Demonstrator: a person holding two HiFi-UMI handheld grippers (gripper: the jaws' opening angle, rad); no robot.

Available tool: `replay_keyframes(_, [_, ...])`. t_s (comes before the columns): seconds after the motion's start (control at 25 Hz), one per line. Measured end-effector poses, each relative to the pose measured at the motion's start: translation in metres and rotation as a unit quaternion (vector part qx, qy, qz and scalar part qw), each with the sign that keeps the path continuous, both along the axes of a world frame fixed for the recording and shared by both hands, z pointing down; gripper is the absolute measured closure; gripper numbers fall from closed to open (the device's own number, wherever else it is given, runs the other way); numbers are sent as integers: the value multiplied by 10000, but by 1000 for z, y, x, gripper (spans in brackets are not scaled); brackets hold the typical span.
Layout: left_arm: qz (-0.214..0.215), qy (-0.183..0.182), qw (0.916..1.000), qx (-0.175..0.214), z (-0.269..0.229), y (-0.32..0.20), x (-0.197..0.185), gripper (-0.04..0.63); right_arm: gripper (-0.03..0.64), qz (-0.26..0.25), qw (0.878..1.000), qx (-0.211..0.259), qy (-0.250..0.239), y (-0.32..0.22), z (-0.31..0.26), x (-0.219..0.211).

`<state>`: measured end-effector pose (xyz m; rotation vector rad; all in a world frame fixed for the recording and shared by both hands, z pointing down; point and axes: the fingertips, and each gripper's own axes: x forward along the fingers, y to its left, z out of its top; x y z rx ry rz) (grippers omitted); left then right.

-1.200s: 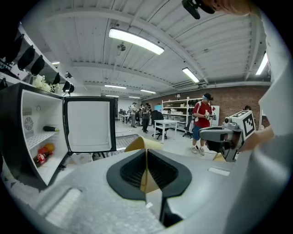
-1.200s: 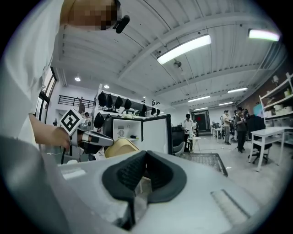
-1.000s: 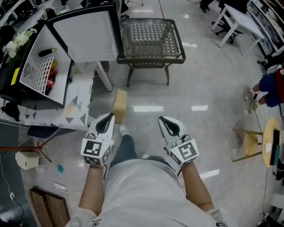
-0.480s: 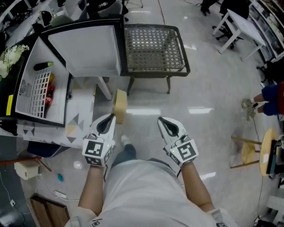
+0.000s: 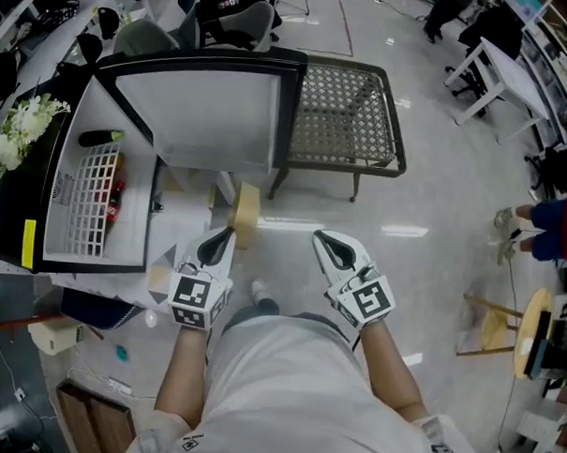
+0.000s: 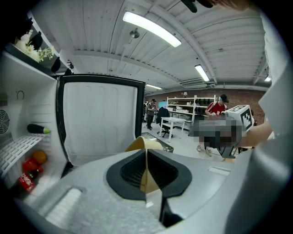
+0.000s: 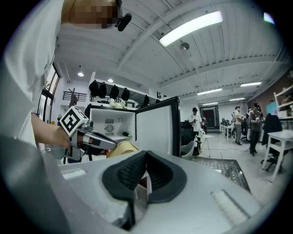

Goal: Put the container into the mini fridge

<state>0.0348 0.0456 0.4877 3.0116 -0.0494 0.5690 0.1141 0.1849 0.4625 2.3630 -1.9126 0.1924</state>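
The person holds the left gripper (image 5: 225, 237) out in front of the body, its jaws closed on the thin rim of a tan container (image 5: 244, 213). In the left gripper view the two dark pads (image 6: 130, 171) press together with the container's edge pinched between them, and the rest of the container rises just past the tips. The container hangs in the air above the pale floor (image 5: 425, 199), near the front of the mini fridge (image 5: 38, 257) but not inside it.

The fridge stands to the person's left with its door (image 5: 209, 105) swung wide open. Inside, a white wire shelf (image 5: 86, 198) carries a dark bottle with a green cap (image 5: 102, 138). A red bottle (image 5: 116, 190) lies lower down, and the left gripper view shows an orange fruit (image 6: 39, 156) beside it. White flowers (image 5: 16, 129) sit on top of the fridge.

The right gripper (image 5: 320, 238) is level with the left one and well apart from it. Its jaws are closed with nothing between them. A dark metal mesh table (image 5: 345, 116) stands just beyond the open door.
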Motion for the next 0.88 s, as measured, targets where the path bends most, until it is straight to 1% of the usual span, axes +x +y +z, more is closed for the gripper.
replay_keyframes(0.28, [-438, -103, 9990, 21, 6, -59, -13, 574, 614, -559, 9984, -7, 24, -73, 4, 0])
replay_keyframes(0.52, [-881, -111, 9960, 20, 7, -92, -30, 575, 614, -1085, 9941, -1, 19, -123, 4, -9])
replay_keyframes(0.64, [-1173, -123, 9930, 32, 5, -107, -38, 574, 614, -1500, 9886, -5, 89, -149, 1, -15])
replay_keyframes(0.76, [-1493, -159, 9886, 65, 4, -120, -43, 575, 614, -1971, 9803, 4, 145, -175, -3, -18])
replay_keyframes(0.88, [-1797, -180, 9835, 80, 1, -134, -46, 575, 614, -2336, 9722, 29, 140, -197, -6, -19])
